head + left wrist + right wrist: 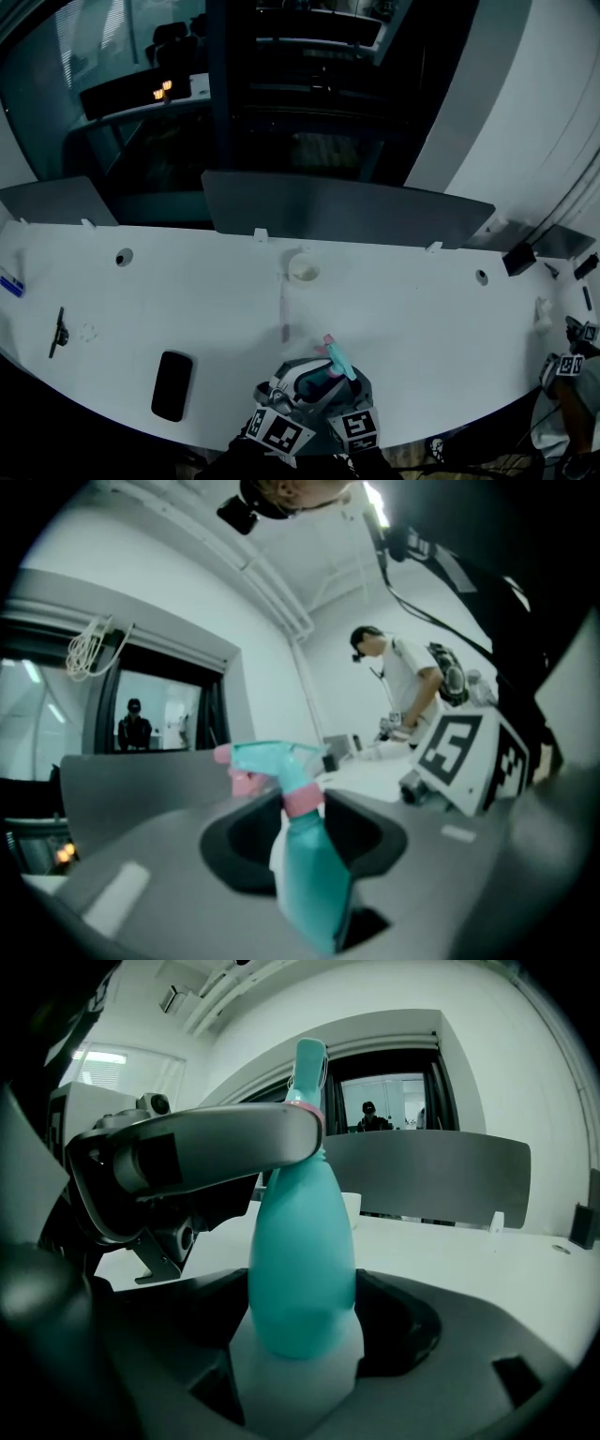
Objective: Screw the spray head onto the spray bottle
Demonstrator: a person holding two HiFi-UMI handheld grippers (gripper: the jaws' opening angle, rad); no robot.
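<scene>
Closest to me, my right gripper (302,1309) pinches the teal spray bottle (300,1241) low on its belly. It stands upright at six o'clock on the white table (422,300). Just above, my left gripper (305,829) is clamped on the pink collar (302,802) under the spray head (272,761). To do this well, I'd hold the body steady, turn only the collar, and set it square so the threads don't cross. Farther off, a phone (172,384) lies at eight o'clock and a cup (303,269) at twelve.

Left claw (305,829), right claw (305,1327) grey; marker cubes (278,431) (black-white squares).
</scene>
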